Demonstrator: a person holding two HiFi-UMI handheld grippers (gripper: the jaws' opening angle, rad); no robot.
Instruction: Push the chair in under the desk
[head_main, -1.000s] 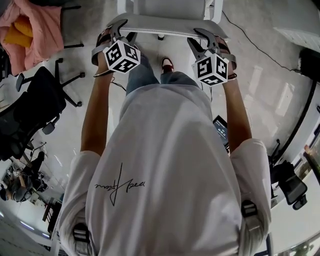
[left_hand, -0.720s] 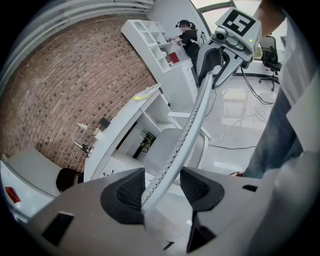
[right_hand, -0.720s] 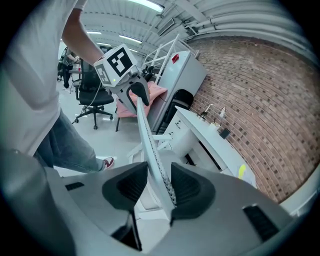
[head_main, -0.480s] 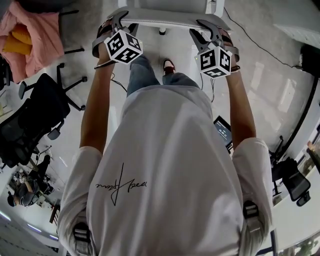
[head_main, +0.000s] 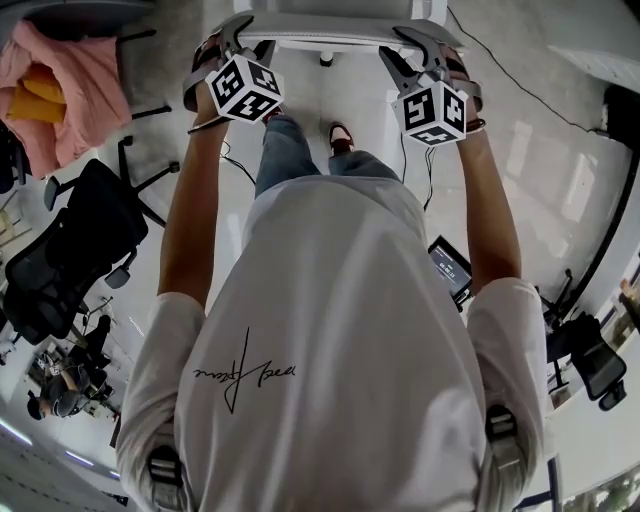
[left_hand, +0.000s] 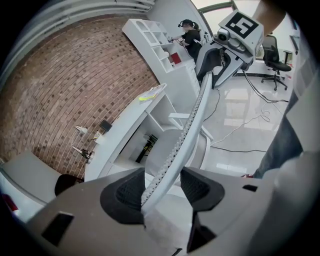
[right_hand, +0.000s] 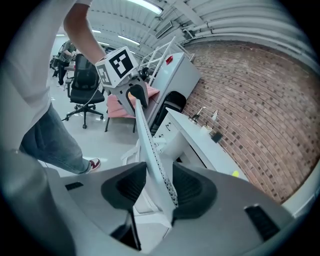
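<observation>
The white chair's backrest top edge (head_main: 340, 30) runs across the top of the head view. My left gripper (head_main: 240, 32) straddles its left end and my right gripper (head_main: 415, 45) its right end. In the left gripper view the perforated backrest edge (left_hand: 192, 120) passes between the dark pads of the left gripper (left_hand: 162, 187), with a gap showing beside it. In the right gripper view the backrest edge (right_hand: 145, 140) stands between the jaws of the right gripper (right_hand: 160, 187), which have just been opening. The white desk (left_hand: 125, 125) lies beyond the chair, along the brick wall.
Black office chairs (head_main: 70, 240) stand at the left, and a chair draped with pink cloth (head_main: 60, 70) at the upper left. A cable (head_main: 500, 85) trails over the glossy floor at the right. A person (left_hand: 190, 37) stands at white shelves beyond the desk. My shoe (head_main: 338, 133) is behind the chair.
Both grippers and the chair's backrest have slid toward the top of the head view, away from my body. The floor and the black chairs have shifted back as I stepped forward.
</observation>
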